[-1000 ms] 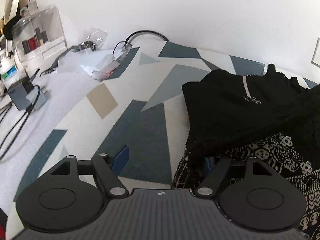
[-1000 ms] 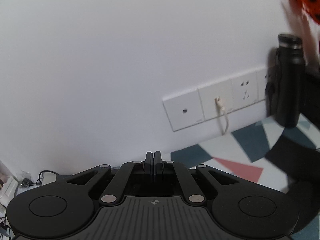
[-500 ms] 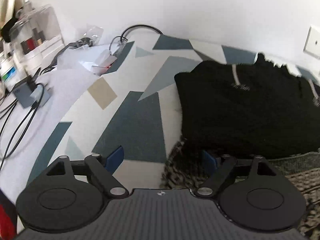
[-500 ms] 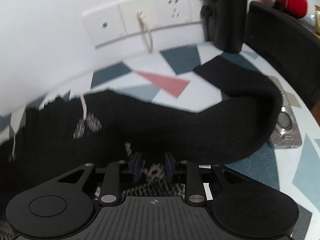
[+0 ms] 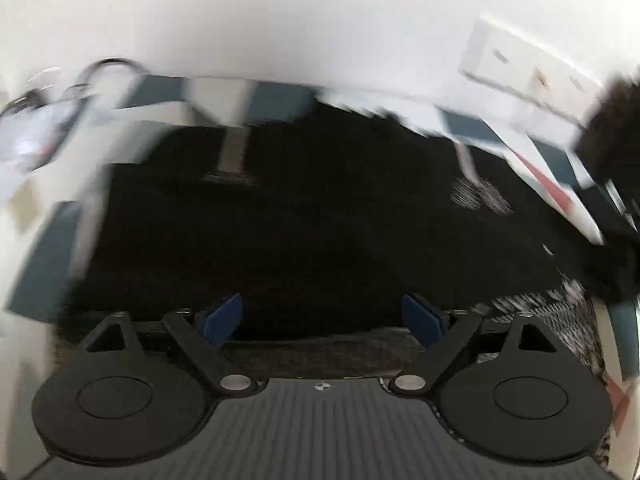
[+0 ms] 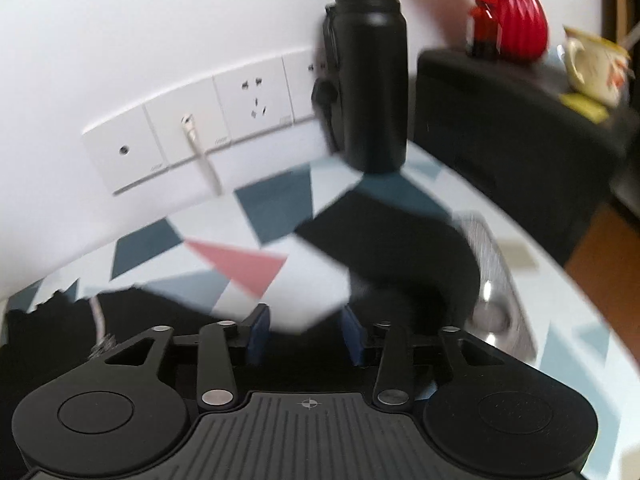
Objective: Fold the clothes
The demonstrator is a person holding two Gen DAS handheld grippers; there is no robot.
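A black garment point(image 5: 312, 208) with a black-and-white patterned hem lies spread on the patterned tablecloth point(image 5: 44, 248). The left wrist view is blurred by motion. My left gripper point(image 5: 323, 316) is open and empty, its blue pads point(image 5: 224, 314) wide apart just above the garment. My right gripper point(image 6: 306, 334) is open and empty over the garment's right end, where a black sleeve point(image 6: 408, 252) curves across the cloth.
A black flask point(image 6: 370, 64) stands against the wall by the sockets point(image 6: 188, 128). A red vase point(image 6: 516, 16) and a mug point(image 6: 596, 64) sit behind a black block point(image 6: 512, 128). A metal object point(image 6: 496, 280) lies right of the sleeve. Cables and clutter point(image 5: 36, 120) lie far left.
My right gripper went from shut to open over the garment. My left gripper swung right over the black garment, staying open. Both views are blurred from motion now.
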